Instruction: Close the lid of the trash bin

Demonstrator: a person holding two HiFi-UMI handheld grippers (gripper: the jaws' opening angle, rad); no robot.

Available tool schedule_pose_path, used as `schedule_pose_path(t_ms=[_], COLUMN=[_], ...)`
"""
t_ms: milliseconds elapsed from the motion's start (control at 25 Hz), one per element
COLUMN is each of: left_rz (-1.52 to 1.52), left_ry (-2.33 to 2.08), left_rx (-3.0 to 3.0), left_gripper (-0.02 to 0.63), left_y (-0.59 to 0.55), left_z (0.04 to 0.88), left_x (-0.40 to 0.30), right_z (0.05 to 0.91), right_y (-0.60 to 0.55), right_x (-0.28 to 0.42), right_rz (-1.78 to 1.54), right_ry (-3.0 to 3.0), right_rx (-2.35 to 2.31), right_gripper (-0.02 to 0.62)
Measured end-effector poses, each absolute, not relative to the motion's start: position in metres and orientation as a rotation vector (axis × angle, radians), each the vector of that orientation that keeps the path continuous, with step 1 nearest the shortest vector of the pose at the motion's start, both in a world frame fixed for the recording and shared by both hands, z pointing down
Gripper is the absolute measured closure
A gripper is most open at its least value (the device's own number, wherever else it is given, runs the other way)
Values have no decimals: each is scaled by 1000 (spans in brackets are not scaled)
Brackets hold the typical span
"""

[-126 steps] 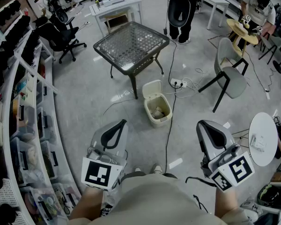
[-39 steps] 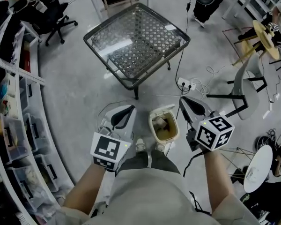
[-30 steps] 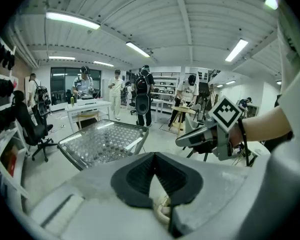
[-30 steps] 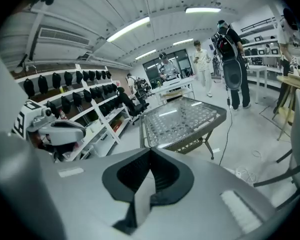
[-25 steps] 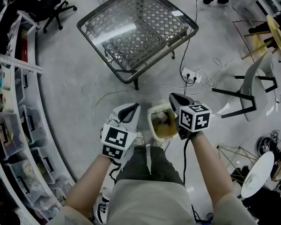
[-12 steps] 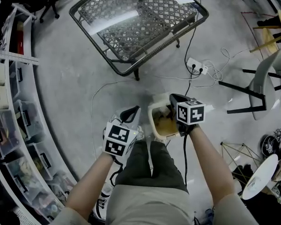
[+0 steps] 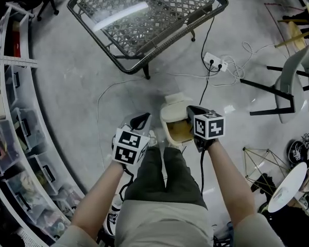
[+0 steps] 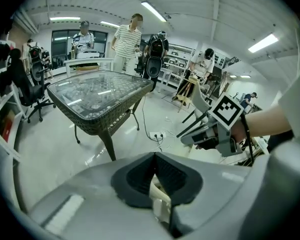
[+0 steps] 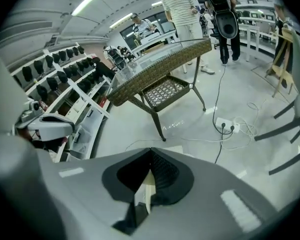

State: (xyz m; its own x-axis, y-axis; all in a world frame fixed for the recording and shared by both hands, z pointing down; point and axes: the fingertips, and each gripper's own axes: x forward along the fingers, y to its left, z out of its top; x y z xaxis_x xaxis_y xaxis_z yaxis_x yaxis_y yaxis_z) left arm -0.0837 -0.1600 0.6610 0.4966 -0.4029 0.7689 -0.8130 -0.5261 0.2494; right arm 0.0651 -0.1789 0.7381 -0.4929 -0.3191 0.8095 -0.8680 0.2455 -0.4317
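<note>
The bin [image 7: 165, 130] sits on the floor [image 7: 87, 81] just below you, its lid [image 7: 176, 101] tipped up open at the far side. Your right gripper [image 7: 191, 111] hangs at the bin's right rim, jaws together and gripping nothing. Your left gripper [image 7: 143, 120] waits just left of the bin, jaws likewise together and empty. You seem to be on the approach. Next, probably, get the right tip behind the lid and press it toward you and down.
</note>
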Motion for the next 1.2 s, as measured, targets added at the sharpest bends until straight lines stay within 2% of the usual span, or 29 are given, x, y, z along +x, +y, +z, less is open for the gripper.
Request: schedule_pose_path(t_ms=[720,1200], left_rz=[1065,1126], left_ry=[-655,-553], left_rx=[2053,2017], left_gripper=[603,603], left_y=[-80,-74], left_z=[776,818], left_x=[-22,-22], right_z=[872,951], right_y=[-31,-11], right_x=[113,116], right_rz=[1588,1479], right_ry=[-1638,-1530], right_rx=[1124,1073], right_gripper=[592,592])
